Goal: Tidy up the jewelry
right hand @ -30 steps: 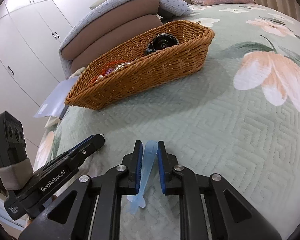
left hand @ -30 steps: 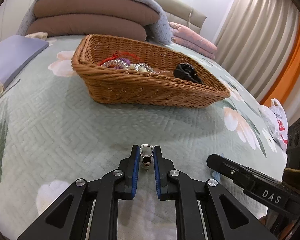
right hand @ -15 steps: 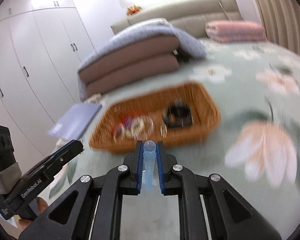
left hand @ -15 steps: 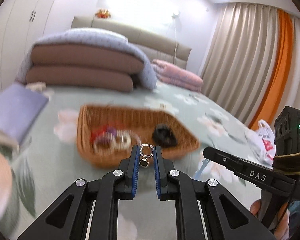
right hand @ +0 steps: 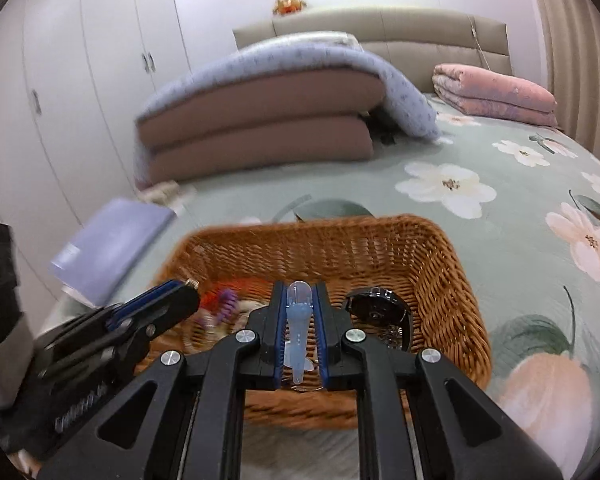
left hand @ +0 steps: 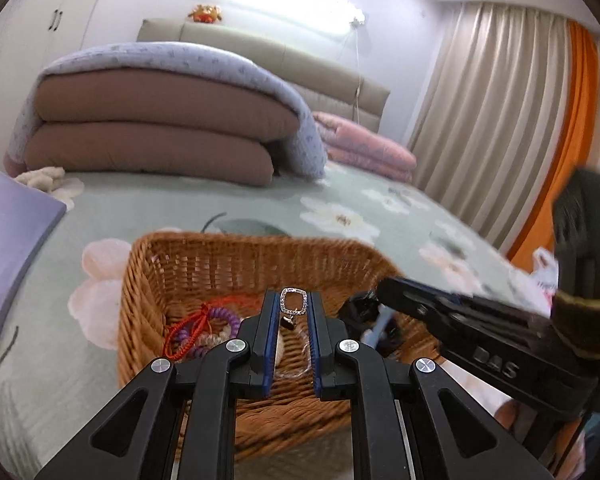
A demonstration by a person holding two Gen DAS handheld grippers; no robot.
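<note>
**Two trinkets being held over a wicker basket**

A small square rhinestone pendant is being pinched between the nearly closed fingers of the left gripper, a dark charm dangling beneath it. A pale blue plastic hair clip is being clamped lengthwise by the right gripper, whose fingers are likewise drawn in tight. Both pieces are being carried above the near end of the wicker basket, which is resting on a floral green bedspread.

The pendant is being judged light, stiff and delicate; its frame edges are thought the safest hold, the hanging charm being free to swing. The clip is being judged light, smooth and liable to slip, so its broader middle is favoured.

Inside the basket, a red cord, a purple coil hair tie and pale beads are being kept at the left, and a black wristwatch at the right.
</note>
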